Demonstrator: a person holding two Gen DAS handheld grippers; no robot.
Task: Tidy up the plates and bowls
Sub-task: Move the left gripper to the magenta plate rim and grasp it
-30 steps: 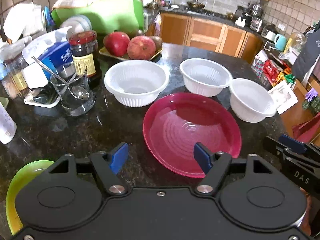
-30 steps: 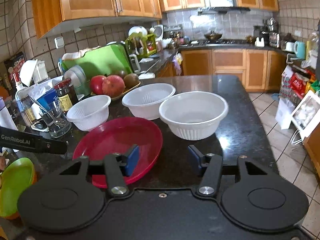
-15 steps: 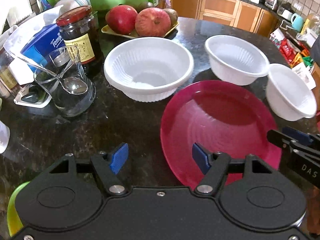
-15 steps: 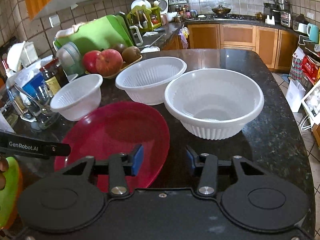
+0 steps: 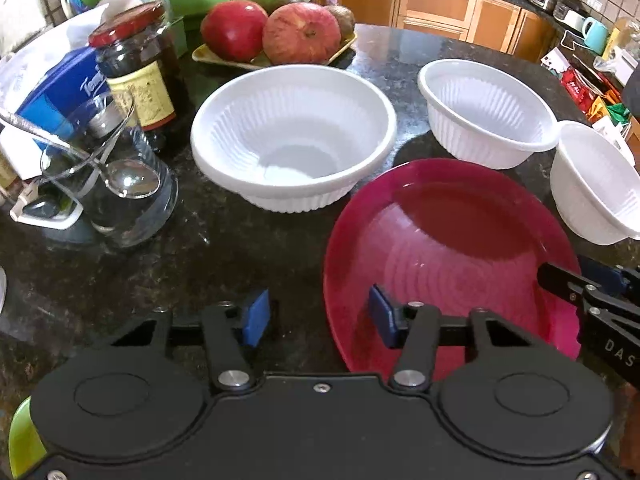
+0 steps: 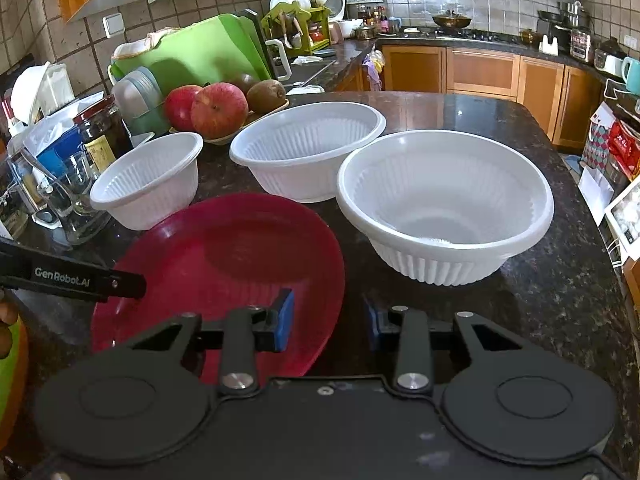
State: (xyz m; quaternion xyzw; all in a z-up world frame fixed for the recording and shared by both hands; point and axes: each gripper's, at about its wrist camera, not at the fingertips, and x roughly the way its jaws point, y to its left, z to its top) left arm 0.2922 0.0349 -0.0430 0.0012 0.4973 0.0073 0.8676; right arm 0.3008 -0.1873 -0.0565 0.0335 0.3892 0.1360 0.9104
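A red plate (image 5: 452, 248) lies on the dark granite counter, with three white ribbed bowls behind it: left (image 5: 294, 140), middle (image 5: 486, 108), right (image 5: 592, 184). My left gripper (image 5: 318, 316) is open and empty, its jaws straddling the plate's left rim. In the right wrist view, the red plate (image 6: 232, 264) sits left of the nearest bowl (image 6: 444, 200), with the other bowls (image 6: 308, 148) (image 6: 150, 178) behind. My right gripper (image 6: 328, 320) is open and empty, straddling the plate's right rim.
A glass with a spoon (image 5: 120, 196), a dark jar (image 5: 140, 68), a tissue pack (image 5: 60, 88) and a fruit tray (image 5: 276, 36) crowd the left and back. A green plate (image 5: 24, 440) lies near left. The counter edge (image 6: 612, 272) drops off at right.
Both grippers have moved forward and lower towards the red plate; each now has its jaws on either side of the plate's rim. The right gripper's opening has narrowed a little.
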